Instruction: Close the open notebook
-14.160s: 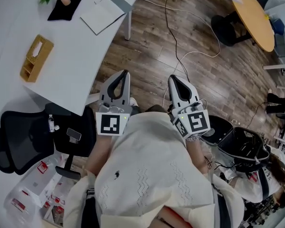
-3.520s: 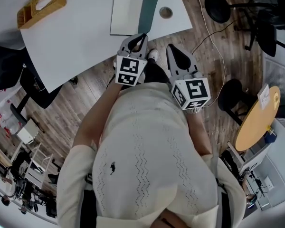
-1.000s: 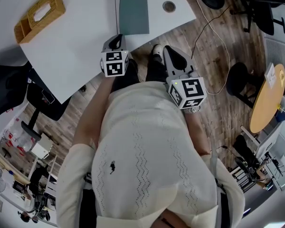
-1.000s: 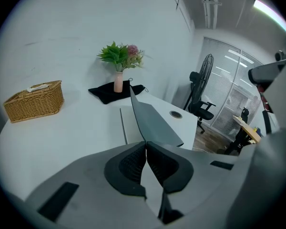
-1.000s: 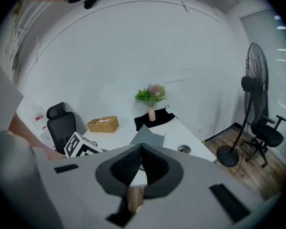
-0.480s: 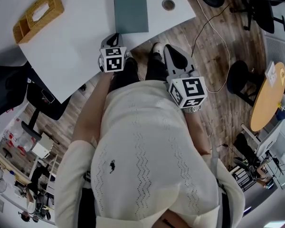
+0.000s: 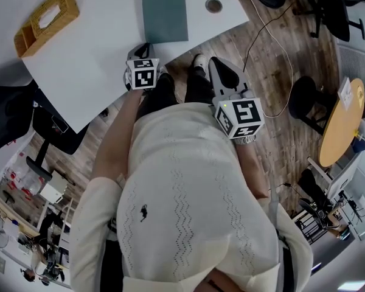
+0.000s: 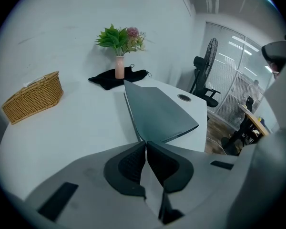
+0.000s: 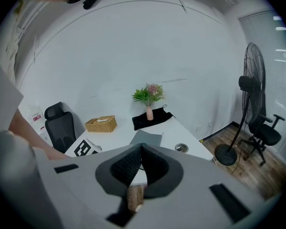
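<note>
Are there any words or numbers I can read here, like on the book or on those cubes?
No text can be read anywhere in these pictures.
Notebook: plain grey-green cover, no words.
Cubes on the left gripper and right gripper: black-and-white square patterns, not letters or numbers.
White card on the round table: any print is too small to read.

Notebook [image 7: 165,15] cover matt – table [image 7: 85,59] smooth white; basket [image 7: 38,23] woven wicker; floor [image 7: 274,157] wood planks.
</note>
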A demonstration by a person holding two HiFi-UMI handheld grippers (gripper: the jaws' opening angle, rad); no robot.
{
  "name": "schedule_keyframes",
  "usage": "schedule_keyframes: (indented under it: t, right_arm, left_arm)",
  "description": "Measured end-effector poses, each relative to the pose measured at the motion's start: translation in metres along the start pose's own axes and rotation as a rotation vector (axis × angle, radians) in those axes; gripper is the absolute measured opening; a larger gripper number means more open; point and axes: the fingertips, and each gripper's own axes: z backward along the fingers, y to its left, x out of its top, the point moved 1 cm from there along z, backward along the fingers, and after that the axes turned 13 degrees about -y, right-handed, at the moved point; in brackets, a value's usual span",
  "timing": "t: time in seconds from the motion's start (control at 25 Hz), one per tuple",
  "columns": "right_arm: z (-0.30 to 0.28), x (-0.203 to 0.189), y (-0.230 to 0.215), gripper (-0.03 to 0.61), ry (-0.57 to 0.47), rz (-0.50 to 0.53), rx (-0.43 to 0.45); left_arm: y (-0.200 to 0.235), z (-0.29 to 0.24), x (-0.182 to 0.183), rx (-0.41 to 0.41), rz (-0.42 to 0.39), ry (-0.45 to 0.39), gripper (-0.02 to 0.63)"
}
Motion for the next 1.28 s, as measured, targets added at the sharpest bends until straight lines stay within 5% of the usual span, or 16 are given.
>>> schedule_keyframes:
  t: [1.28]
  right_arm:
    - [-0.0047, 0.002, -0.0038, 0.002, 0.001, 0.007, 0.001]
  left_arm:
    - [-0.0016, -0.0002, -0.0077, -0.048, -0.006, -0.017, 0.02]
